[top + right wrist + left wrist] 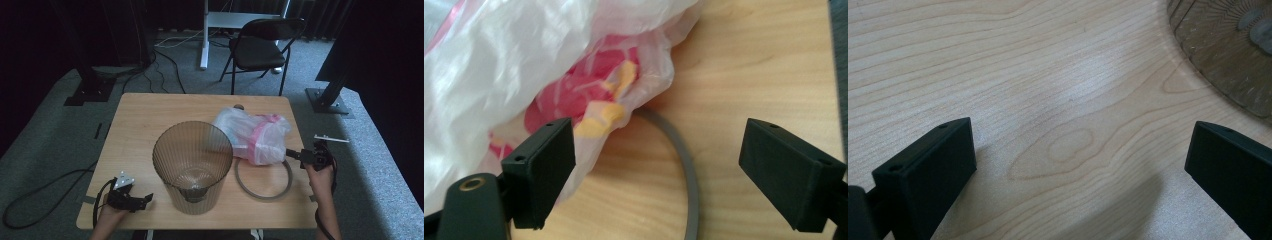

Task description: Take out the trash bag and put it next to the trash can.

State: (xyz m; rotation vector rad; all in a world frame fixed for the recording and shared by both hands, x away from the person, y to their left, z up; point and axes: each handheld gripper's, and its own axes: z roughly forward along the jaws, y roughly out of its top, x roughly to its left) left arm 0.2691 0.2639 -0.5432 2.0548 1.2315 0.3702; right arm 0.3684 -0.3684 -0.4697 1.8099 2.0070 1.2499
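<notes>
**Open gripper reaches for the plastic bag beside the bin**

A see-through brown bin (192, 165) stands in the middle of the wooden table (145, 120). It is upright and its open top faces up. Everything else here is told from that bin.

Just to the right of the bin, and a little behind it, lies a crumpled plastic bag (252, 136). The bag is white and pink, and it touches the bin's rim in the high view. In the right gripper view the bag (524, 75) has pink and yellow patches on it.

A grey ring (263, 180) lies flat on the table right of the bin, in front of the bag. The bag rests over the back part of the ring. The ring (684, 165) curves out from under the bag in the right gripper view.

The right gripper (295, 154) is further right of the bin, at the bag's right edge. Its jaws stand wide apart. One jaw sits just by the bag's edge, but the pads do not squeeze it. The right gripper (656, 175) holds nothing.

The left gripper (145, 200) is left of the bin, near the front edge of the table. Its jaws are wide apart too, with only bare wood between them. The bin's ribbed bottom (1228, 50) shows just beside it in the left gripper view.

A black folding chair (260, 47) stands on the floor far behind the bin.
</notes>
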